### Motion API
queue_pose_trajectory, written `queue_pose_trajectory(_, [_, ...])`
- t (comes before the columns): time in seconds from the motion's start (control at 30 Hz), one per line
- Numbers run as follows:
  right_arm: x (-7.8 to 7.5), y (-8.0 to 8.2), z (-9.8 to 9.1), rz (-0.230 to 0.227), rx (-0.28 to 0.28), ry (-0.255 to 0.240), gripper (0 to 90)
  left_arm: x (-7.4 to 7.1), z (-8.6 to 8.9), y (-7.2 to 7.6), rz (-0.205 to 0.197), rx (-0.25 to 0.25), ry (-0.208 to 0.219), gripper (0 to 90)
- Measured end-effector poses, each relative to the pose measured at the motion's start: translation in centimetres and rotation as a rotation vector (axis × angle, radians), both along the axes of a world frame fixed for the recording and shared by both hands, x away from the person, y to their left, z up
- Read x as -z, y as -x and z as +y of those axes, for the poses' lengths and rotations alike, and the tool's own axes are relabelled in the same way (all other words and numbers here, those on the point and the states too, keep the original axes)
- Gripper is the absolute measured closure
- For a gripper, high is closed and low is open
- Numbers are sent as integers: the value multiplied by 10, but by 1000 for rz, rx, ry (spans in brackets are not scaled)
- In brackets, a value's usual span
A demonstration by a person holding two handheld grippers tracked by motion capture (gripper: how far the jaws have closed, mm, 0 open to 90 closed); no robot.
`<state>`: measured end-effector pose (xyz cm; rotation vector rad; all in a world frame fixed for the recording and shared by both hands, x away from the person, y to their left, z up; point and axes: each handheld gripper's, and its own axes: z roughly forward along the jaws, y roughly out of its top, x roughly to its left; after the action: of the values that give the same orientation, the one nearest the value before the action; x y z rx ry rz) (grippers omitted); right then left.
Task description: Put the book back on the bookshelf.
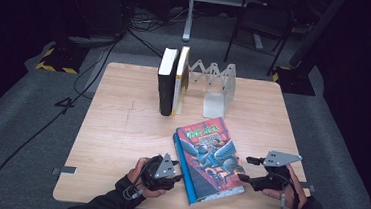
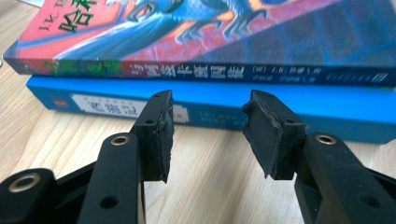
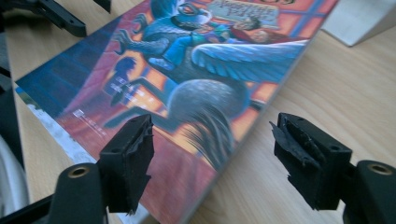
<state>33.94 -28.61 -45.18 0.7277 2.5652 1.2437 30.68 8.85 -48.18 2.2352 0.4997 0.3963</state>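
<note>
Two books lie stacked flat at the table's near middle. The upper, colourful book (image 1: 212, 157) has a winged creature on its cover and rests on a blue book (image 1: 182, 170). My left gripper (image 1: 178, 171) sits just left of the stack, its jaws open and level with the spines. In the left gripper view the left gripper (image 2: 208, 135) faces the blue book (image 2: 289, 105) under the colourful book (image 2: 210, 70), with nothing between the pads. My right gripper (image 1: 246, 169) stands open at the stack's right edge. In the right gripper view the right gripper (image 3: 212, 154) straddles the colourful book's (image 3: 196, 70) near corner without touching it.
Two upright books (image 1: 172, 81) stand at the table's (image 1: 121, 129) far middle beside a folding metal bookend (image 1: 215, 89). A chair (image 1: 262, 25) and cables (image 1: 102, 58) lie on the floor beyond. Bare wood stretches left of the stack.
</note>
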Motion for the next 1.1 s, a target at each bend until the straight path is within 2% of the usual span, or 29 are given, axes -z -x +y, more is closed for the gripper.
queue_pose_trajectory(0.07, [4, -1, 7, 9, -19, 28, 262, 1, 2, -2, 0, -10, -2, 508])
queue_pose_trajectory(0.1, [7, -2, 9, 16, -18, 27, 253, 2, 4, -3, 3, -11, -4, 504])
queue_pose_trajectory(0.3, [14, -6, 7, 77, -10, -33, 227, 6, 8, -5, 33, 0, -23, 487])
queue_pose_trajectory(0.37, [15, -5, 7, 86, -9, -38, 222, 9, 9, -5, 49, 8, -38, 471])
queue_pose_trajectory(0.43, [14, -5, 8, 80, -17, -19, 223, 10, 10, -6, 57, 4, -51, 447])
queue_pose_trajectory(0.53, [13, -2, 9, 73, -19, -12, 223, 12, 12, -7, 73, 0, -45, 426])
queue_pose_trajectory(0.63, [14, 0, 10, 86, -23, -18, 214, 16, 16, -10, 95, 0, -78, 392])
queue_pose_trajectory(0.77, [14, 5, 15, 88, -27, -15, 204, 17, 21, -13, 100, -14, -75, 376])
queue_pose_trajectory(1.1, [14, 18, 26, 91, -26, -10, 190, 19, 32, -26, 143, -51, -42, 325])
